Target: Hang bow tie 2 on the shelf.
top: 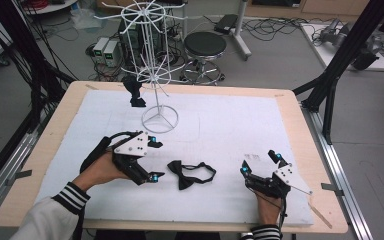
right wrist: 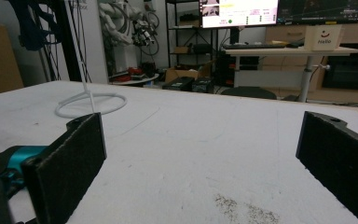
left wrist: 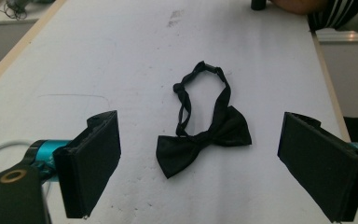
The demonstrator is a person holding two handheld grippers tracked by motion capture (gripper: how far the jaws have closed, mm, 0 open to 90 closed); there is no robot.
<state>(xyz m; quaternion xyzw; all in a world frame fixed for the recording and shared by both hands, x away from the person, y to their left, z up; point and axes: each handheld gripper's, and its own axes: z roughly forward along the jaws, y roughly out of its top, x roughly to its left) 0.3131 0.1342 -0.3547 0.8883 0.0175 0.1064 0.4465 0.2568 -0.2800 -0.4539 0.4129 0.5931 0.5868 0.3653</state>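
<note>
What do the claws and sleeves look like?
Each claw, left and right, is black with teal parts near the tips, flat black pads and a grey three-cornered plate on top. The sleeves are white with black-and-white striped cuffs.

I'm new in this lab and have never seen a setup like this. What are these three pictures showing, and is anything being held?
A person sits at a table with a hand-held grasping tool in each hand. The high view looks down from above; the other two come from cameras riding on each tool. The left tool is open and faces a black bow tie lying flat on the white mat. The right tool is open too, over bare mat. A white wire rack stands farther back with another dark item hanging on it. Nothing is held.
</note>
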